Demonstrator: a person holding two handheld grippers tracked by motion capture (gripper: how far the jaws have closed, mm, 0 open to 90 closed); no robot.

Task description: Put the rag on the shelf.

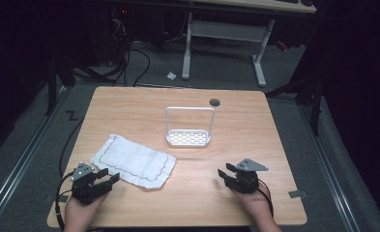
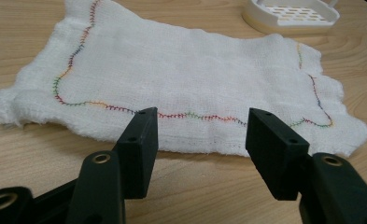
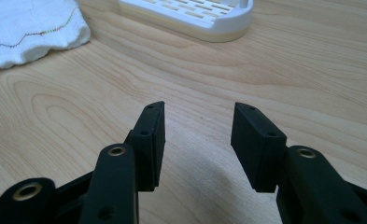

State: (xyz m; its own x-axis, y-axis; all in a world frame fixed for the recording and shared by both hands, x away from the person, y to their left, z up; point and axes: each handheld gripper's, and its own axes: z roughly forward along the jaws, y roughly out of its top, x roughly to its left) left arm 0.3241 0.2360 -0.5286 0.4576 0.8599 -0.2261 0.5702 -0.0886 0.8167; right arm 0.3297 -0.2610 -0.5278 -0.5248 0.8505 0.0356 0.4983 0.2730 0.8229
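A white cloth (image 1: 133, 162) with a multicoloured stitched border lies flat on the left half of the wooden table (image 1: 245, 121). My left gripper (image 1: 108, 177) rests near the front left corner, open, its jaws pointing at the cloth's near edge (image 2: 190, 140) and just short of it. My right gripper (image 1: 226, 171) sits near the front right, open over bare wood, nothing between its fingers (image 3: 148, 140). A white slotted tray with an upright wire handle (image 1: 189, 137) stands mid-table; its base appears in the left gripper view (image 2: 291, 16) and the right gripper view (image 3: 190, 16).
A round dark hole (image 1: 214, 102) marks the table's far edge. Beyond the table are a desk frame with white legs (image 1: 221, 38), cables on the grey floor (image 1: 129, 63) and a scrap of paper (image 1: 171, 75).
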